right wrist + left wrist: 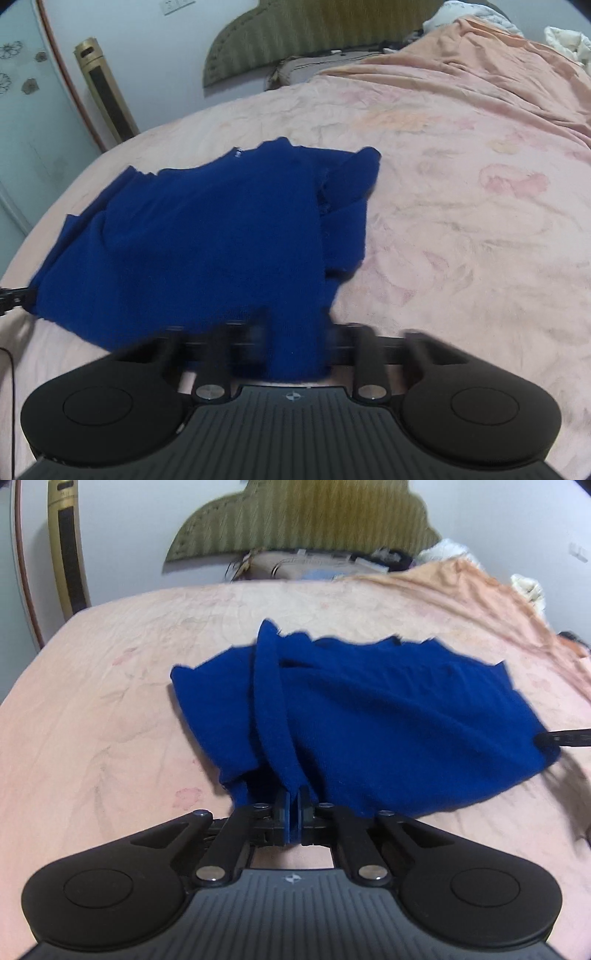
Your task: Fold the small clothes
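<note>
1. Blue knit garment (pixel 369 716) lies rumpled and partly doubled over near the middle of the bed (pixel 92 709), closer to its near edge than to the headboard (pixel 303 520) end.
2. We have the left gripper (pixel 294 805) clamped tight on a gathered ridge of the near hem, cloth pinched between its pads.
3. We read the right gripper (pixel 291 339), blurred in its own view, as closed on the other near corner, with blue cloth bunched between its fingers.
4. To fold well, we judge both corners should rise together, level, keeping the hem taut between them.
5. We would carry that hem toward the far edge of the garment, letting the raised ridge flatten first, so no crease gets trapped.
</note>
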### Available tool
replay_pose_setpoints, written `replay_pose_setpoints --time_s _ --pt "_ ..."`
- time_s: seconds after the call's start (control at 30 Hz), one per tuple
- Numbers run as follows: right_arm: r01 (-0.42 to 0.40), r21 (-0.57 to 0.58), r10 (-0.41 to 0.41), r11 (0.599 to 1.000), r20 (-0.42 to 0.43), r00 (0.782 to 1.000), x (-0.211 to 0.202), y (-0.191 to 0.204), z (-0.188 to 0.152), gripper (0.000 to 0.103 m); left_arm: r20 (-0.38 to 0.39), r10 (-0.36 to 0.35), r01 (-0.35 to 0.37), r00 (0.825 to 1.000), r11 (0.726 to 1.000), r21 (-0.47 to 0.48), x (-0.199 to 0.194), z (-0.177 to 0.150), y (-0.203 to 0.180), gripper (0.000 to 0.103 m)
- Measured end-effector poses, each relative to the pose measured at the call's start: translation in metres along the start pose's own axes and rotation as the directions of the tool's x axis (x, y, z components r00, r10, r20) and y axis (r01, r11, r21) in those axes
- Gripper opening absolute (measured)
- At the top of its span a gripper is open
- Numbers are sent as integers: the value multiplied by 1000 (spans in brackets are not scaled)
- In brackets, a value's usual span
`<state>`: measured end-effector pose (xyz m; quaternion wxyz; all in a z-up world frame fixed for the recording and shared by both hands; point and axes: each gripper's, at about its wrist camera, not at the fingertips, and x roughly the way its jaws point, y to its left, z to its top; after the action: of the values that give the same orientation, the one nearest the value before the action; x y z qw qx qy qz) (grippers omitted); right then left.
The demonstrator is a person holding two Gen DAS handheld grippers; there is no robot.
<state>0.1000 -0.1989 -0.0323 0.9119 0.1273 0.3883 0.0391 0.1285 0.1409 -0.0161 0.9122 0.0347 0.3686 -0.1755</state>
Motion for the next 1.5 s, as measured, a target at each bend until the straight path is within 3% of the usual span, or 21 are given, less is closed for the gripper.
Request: replay_pose_setpoints --time_s 0.13,0.33,0.4,0.43,0.5,0.57,0.7,0.8,0.9,1.07,1.1,1.3,1.33,1.37,1.4,1.43,1.5 --pt "26 -26 -25 999 49 999 -14 -1 3 6 31 19 -21 999 999 47 -31 -13 13 3" --pt "47 -53 -46 997 23 999 -12 -2 2 6 -76 143 -136 987 986 94 -21 -42 30 0" --pt "54 -56 -54 997 15 998 -11 0 2 7 -89 159 -151 983 985 88 -17 -48 33 0" --pt "59 -54 -58 997 9 998 -11 1 3 16 -90 156 -149 984 986 80 -19 -46 35 0" --pt "83 -56 -81 995 32 996 -17 1 5 23 -56 172 -168 983 983 78 -29 -40 34 1" --pt "119 -58 -114 991 85 990 -24 1 12 35 -6 162 -161 987 984 74 -40 -29 32 1" --pt "94 -80 -82 992 144 986 -16 9 40 34 67 117 -123 991 988 93 -30 14 11 3" --pt "66 -112 -47 991 165 985 8 20 63 41 79 103 -111 992 989 100 -1 47 -4 6" --pt "27 -92 -13 995 144 989 38 23 86 43 65 100 -104 993 993 55 36 75 0 20" --pt "37 -56 -30 998 109 994 80 14 114 51 42 60 -56 997 993 -108 78 103 32 66" --pt "42 -50 -37 998 103 994 87 12 115 51 37 54 -49 998 990 -131 86 109 36 67" --pt "22 19 -22 1000 49 999 128 3 127 52 -67 12 -26 998 977 -213 133 123 54 66" --pt "17 14 -18 1000 46 999 132 4 128 53 -84 8 -26 996 974 -224 141 123 55 60" --pt "5 2 -6 1000 43 999 135 7 128 42 -88 14 -34 996 973 -226 145 121 53 36" --pt "-5 -12 6 1000 44 999 137 10 128 33 -100 21 -42 995 975 -218 150 119 50 24" --pt "-4 -30 5 1000 47 999 137 14 128 13 -110 25 -48 994 976 -212 152 118 47 12" --pt "26 -75 -20 997 81 996 132 21 128 8 -85 48 -63 995 982 -179 148 114 40 7"
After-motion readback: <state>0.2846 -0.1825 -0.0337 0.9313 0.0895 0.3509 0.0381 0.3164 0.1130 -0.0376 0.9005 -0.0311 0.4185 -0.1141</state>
